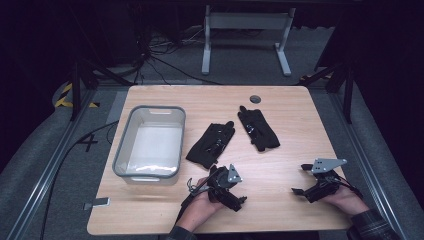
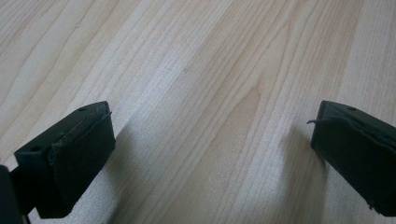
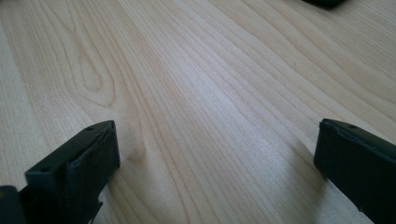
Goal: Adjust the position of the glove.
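Near surface (image 1: 280, 165) front edge — left claw (image 2: 212, 140) apart, right claw (image 3: 217, 154) apart, both empty, two black gloves (image 1: 211, 145) beyond, grey bin (image 1: 150, 142) left.

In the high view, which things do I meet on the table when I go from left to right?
Grey bin → first black glove → second black glove → right claw. I leave out the left claw, because it lies just below the first glove.

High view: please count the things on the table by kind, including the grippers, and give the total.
Black gloves: 2, left glove and right glove
Clear plastic bins: 1, bin
Grippers: 2, left gripper and right gripper, both open
Total: 5
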Demonstrator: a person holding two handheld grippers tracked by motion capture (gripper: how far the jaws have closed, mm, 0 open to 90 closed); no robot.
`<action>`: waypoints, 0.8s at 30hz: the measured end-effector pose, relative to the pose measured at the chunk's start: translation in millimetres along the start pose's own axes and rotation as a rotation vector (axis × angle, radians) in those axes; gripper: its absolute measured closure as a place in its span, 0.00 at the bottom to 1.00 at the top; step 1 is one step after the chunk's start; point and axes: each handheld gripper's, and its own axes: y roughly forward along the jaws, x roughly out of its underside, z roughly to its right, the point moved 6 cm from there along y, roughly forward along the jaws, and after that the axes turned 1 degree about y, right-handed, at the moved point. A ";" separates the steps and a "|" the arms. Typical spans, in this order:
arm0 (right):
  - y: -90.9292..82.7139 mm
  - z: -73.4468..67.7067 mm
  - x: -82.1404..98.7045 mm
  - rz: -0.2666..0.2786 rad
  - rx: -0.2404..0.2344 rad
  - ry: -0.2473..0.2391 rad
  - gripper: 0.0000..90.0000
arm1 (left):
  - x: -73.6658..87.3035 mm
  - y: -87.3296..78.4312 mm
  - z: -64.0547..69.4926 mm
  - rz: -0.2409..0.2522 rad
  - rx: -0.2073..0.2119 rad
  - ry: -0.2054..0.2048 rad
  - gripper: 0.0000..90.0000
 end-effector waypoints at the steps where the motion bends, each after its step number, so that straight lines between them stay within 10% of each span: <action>1: 0.0 0.0 0.0 0.000 0.000 0.000 0.01 | 0.0 0.0 0.0 0.000 0.000 0.000 0.00; 12: -5.2 4.3 -5.5 -0.003 -0.023 -0.001 0.25 | -0.1 0.1 0.0 0.000 0.000 0.000 0.00; 24: -5.3 15.2 -35.6 0.048 -0.021 -0.012 0.73 | 0.1 -0.1 0.0 -0.001 -0.003 -0.002 0.00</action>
